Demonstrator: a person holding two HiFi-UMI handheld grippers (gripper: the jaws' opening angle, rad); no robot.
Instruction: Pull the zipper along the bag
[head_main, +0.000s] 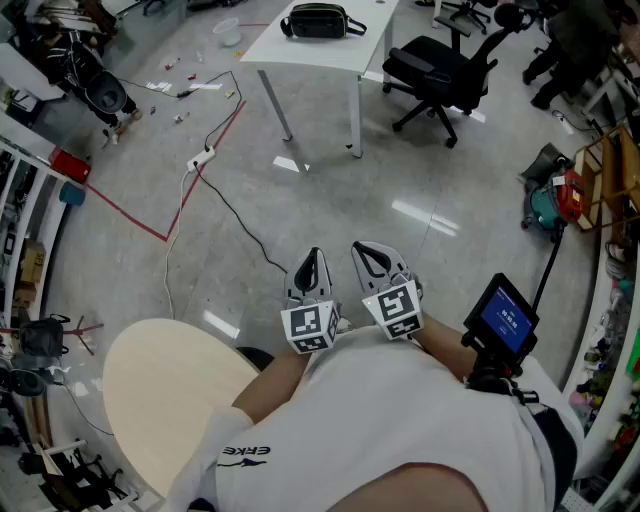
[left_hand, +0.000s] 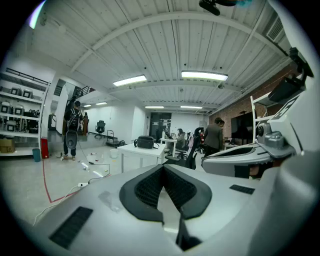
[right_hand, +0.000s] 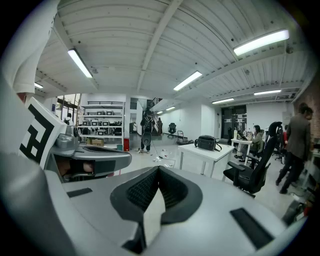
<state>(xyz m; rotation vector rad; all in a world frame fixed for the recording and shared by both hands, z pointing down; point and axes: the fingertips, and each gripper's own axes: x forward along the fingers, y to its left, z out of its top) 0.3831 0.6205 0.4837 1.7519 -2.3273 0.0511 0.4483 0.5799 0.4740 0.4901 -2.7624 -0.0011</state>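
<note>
**A:** From the head view, where is our bag?

**B:** The bag (head_main: 320, 20) sits on the white table (head_main: 330, 52), far ahead of us. It lies long ways from left to right. Our left claw (head_main: 313, 258) and right claw (head_main: 374, 256) are near our chest, side by side, well apart from the bag.

**A:** What does our left gripper view show?

**B:** Its jaws are pressed together with nothing in them. The bag (left_hand: 145, 142) is far off, just left of the tips.

**A:** And our right gripper view?

**B:** Jaws together too, and nothing held. The bag (right_hand: 207, 143) is far off, to the right of the tips.

**A:** Which claw is nearer?

**B:** We think they are about the same. The zipper is too small to see from here. We think we must walk up to the white table first.
</note>
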